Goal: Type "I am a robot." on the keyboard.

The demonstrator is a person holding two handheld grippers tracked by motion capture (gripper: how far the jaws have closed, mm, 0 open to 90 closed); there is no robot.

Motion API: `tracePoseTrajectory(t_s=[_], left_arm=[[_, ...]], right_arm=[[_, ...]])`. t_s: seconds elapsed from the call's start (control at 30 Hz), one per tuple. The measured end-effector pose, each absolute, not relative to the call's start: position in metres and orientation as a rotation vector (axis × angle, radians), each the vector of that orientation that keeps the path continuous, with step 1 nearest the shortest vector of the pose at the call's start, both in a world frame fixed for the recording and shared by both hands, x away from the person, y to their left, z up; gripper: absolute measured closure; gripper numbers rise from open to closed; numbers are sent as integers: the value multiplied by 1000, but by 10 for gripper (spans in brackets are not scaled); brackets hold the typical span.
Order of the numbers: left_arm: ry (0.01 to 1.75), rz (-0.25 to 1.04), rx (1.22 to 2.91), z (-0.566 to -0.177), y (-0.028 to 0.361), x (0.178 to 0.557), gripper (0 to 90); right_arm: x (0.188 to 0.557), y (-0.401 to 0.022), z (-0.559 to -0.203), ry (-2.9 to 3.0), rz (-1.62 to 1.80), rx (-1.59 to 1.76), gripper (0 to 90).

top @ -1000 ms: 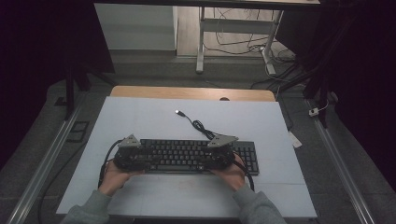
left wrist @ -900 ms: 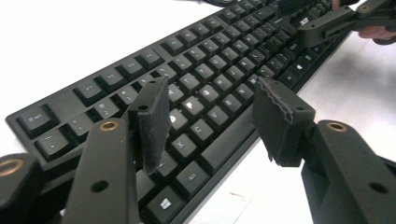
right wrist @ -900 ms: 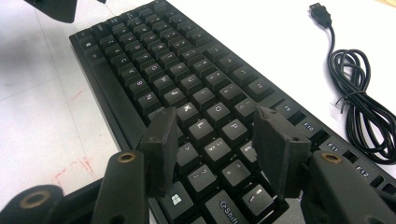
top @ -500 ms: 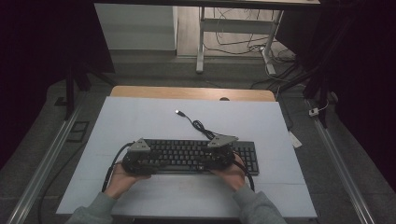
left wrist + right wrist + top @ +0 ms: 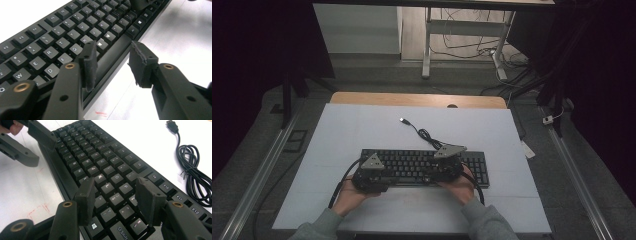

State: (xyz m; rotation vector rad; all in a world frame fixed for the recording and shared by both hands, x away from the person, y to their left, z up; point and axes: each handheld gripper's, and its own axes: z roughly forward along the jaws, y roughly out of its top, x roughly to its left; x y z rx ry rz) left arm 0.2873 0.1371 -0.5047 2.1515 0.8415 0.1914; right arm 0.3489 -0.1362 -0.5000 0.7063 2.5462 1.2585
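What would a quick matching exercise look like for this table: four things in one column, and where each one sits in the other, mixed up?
Things:
1. keyboard
2. USB plug
3. left gripper
4. right gripper

Places:
A. jaws apart above the right-hand letter keys
B. bare on the white mat, beyond the keyboard, at the end of the cable
C. flat across the near middle of the mat
D. jaws apart over the keyboard's near edge, by the space bar

Pairs: 1-C, 2-B, 3-D, 4-A
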Motion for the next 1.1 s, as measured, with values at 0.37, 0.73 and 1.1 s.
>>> tracePoseTrajectory(t_s=[0.37,0.73,1.1], left_arm=[[830,237,2203,-515,129,290,862],[836,246,2248,-524,124,294,886],[850,268,2220,-522,127,293,886]], right_arm=[[349,-136,-501,2549,1254,702,504],[348,-134,-502,2555,1247,702,502],[348,-134,-502,2557,1246,699,502]])
